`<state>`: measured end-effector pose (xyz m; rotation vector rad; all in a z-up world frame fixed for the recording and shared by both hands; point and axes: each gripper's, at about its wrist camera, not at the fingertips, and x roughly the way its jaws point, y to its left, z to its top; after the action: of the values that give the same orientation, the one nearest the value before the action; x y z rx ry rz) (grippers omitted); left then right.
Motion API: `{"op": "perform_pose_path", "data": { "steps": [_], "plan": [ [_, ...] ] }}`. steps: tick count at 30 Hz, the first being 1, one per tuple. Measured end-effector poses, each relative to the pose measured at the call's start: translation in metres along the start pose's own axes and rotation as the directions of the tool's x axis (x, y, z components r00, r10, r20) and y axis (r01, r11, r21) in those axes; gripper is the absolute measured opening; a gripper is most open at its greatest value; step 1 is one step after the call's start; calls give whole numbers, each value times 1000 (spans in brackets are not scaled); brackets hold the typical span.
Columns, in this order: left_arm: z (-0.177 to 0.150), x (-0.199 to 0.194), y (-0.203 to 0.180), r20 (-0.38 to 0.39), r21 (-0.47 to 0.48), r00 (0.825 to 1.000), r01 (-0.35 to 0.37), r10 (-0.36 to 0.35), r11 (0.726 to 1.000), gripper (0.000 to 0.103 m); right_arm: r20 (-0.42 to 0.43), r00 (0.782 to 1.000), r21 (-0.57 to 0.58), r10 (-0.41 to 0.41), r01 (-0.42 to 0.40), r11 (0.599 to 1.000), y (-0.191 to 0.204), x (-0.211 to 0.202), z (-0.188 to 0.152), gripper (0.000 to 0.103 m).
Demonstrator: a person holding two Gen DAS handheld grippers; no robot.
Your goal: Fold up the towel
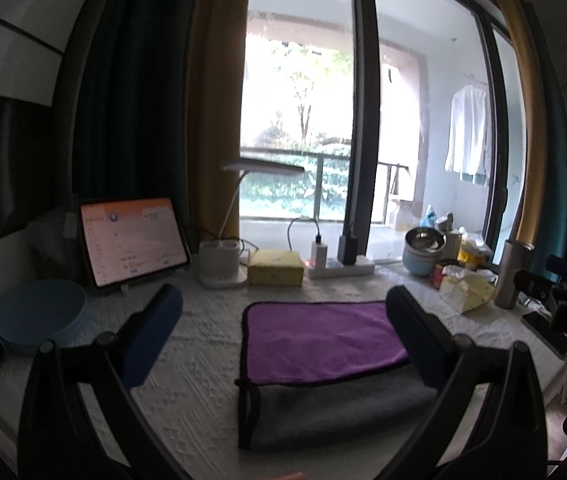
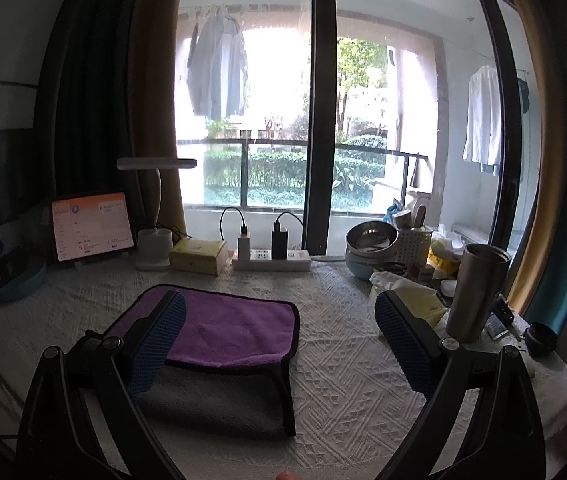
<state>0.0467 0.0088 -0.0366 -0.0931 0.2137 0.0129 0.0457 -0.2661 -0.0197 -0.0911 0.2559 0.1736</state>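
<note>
A towel with a purple side [image 1: 319,340] and a grey side [image 1: 335,416], edged in black, lies on the white textured tablecloth [image 1: 199,396]. Its purple part is folded over the grey part, which shows along the near edge. In the right wrist view the towel [image 2: 227,328] lies left of centre. My left gripper [image 1: 283,316] is open and empty, held above the table with the towel between and beyond its blue pads. My right gripper [image 2: 279,320] is open and empty, its left pad [image 2: 155,344] over the towel's left part.
At the back stand a tablet [image 1: 131,244], a white lamp [image 1: 223,256], a yellow box [image 1: 275,268] and a power strip [image 1: 339,266]. At the right are bowls [image 2: 371,240], a tissue pack [image 1: 467,288] and a steel tumbler [image 2: 479,292]. A blue round dish [image 1: 39,316] sits left.
</note>
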Motion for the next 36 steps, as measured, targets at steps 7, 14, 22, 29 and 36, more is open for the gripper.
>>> {"op": "perform_pose_path", "data": {
  "steps": [7, 14, 22, 29, 36],
  "plan": [
    [-18, 37, 7, -118, -21, 993, -13, 11, 1000, 102, -83, 996, -4, 40, -41, 999, 1, 33, -12, 97],
    [-39, 72, 8, -230, -14, 973, -11, 8, 1000, 102, -218, 970, 18, 104, -102, 995, 2, 74, -33, 85],
    [-60, 101, 9, -335, -25, 942, -6, -3, 1000, 102, -352, 928, 49, 124, -115, 992, -6, 111, -61, 71],
    [-71, 111, 10, -395, -36, 918, 7, -21, 999, 93, -420, 897, 68, 137, -120, 991, -12, 132, -74, 66],
    [-85, 126, 12, -483, -55, 875, 8, -33, 998, 71, -459, 874, 81, 159, -138, 987, -14, 140, -83, 57]
  ]
}}
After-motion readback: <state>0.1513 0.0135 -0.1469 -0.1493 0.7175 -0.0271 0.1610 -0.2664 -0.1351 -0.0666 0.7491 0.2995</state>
